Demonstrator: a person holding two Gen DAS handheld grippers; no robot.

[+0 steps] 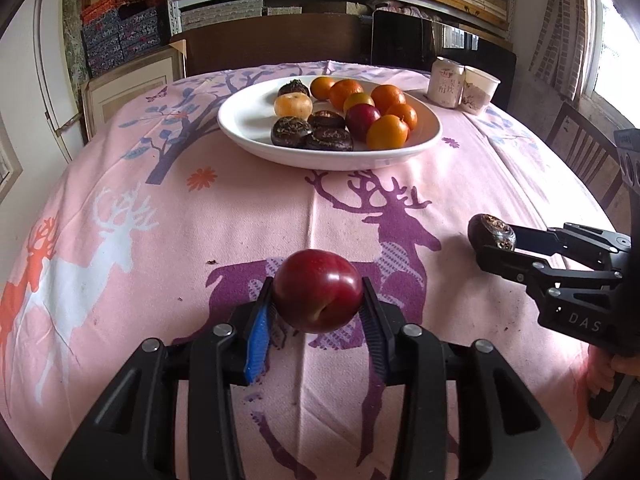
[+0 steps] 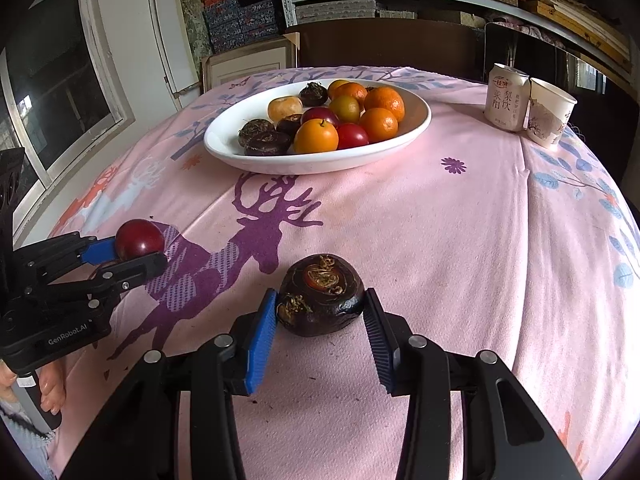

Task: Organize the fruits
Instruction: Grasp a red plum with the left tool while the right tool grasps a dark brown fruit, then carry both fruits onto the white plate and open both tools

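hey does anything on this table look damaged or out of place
Yes. The paper cup beside the drink can, at the far right of the table, is crumpled and torn along one side. Dark crumbs also dot the pink tablecloth.

A drink can (image 2: 505, 98) and a paper cup (image 2: 551, 113) stand touching on the far right of the bench's pink deer-print cloth (image 2: 420, 232). Shelves of boxes (image 2: 248, 16) line the wall behind.

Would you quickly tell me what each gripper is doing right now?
Left gripper: shut on the red plum.
Right gripper: shut on the dark water chestnut.
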